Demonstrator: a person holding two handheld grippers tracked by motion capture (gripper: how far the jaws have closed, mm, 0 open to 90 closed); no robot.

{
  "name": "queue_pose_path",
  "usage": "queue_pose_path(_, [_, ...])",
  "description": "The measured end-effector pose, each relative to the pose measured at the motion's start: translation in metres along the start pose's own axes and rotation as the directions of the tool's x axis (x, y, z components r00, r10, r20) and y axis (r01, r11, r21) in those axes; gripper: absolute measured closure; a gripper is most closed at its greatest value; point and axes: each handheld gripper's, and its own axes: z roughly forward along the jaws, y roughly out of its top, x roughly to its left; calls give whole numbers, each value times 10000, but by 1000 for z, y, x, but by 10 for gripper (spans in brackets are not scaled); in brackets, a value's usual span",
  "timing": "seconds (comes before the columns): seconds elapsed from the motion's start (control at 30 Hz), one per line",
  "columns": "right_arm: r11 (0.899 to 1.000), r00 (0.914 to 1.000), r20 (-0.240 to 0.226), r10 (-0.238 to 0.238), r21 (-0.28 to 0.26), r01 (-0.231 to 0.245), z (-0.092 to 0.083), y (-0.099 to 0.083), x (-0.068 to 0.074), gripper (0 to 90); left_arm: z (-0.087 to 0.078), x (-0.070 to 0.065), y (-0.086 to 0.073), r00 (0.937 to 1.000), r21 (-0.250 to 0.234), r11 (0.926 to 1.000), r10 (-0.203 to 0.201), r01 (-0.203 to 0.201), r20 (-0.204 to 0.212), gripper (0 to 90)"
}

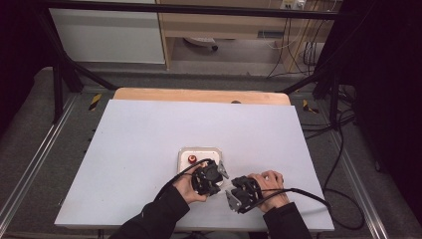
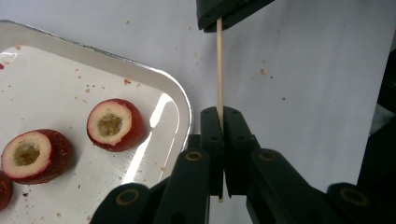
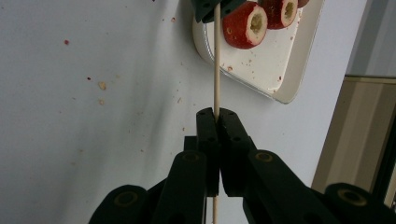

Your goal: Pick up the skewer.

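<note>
Both grippers, left (image 1: 208, 178) and right (image 1: 245, 193), are clamped tight on one thin wooden skewer (image 2: 219, 70), probably a handover or steadying it. Cored red fruit pieces (image 2: 114, 124) sit in the white rounded tray (image 1: 182, 153), just far-left of them.

A third fruit (image 2: 3, 189) is cut by the left gripper view's edge; the skewer (image 1: 227, 180) is too thin overhead.
</note>
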Motion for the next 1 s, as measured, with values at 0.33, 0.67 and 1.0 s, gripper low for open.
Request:
queue_pose_path(0.33, [9888, 9891, -216, 1456, -308, -1463, -2, -6, -3, 693, -4, -1, -9, 9992, -208, 9998, -73, 64, -401, 884])
queue_pose_path(0.67, [8316, 8419, -544, 5369, -1337, -5390, -5, -38, -8, 400, -14, 7, -35, 9971, -425, 9981, -466, 441, -599, 883])
queue_pose_path(1.0, [5730, 5873, -1341, 7981, -1321, -8088, 0, -64, -4, 258, -31, 10, -66, 9897, -1400, 9849, -1147, 1021, -856, 883])
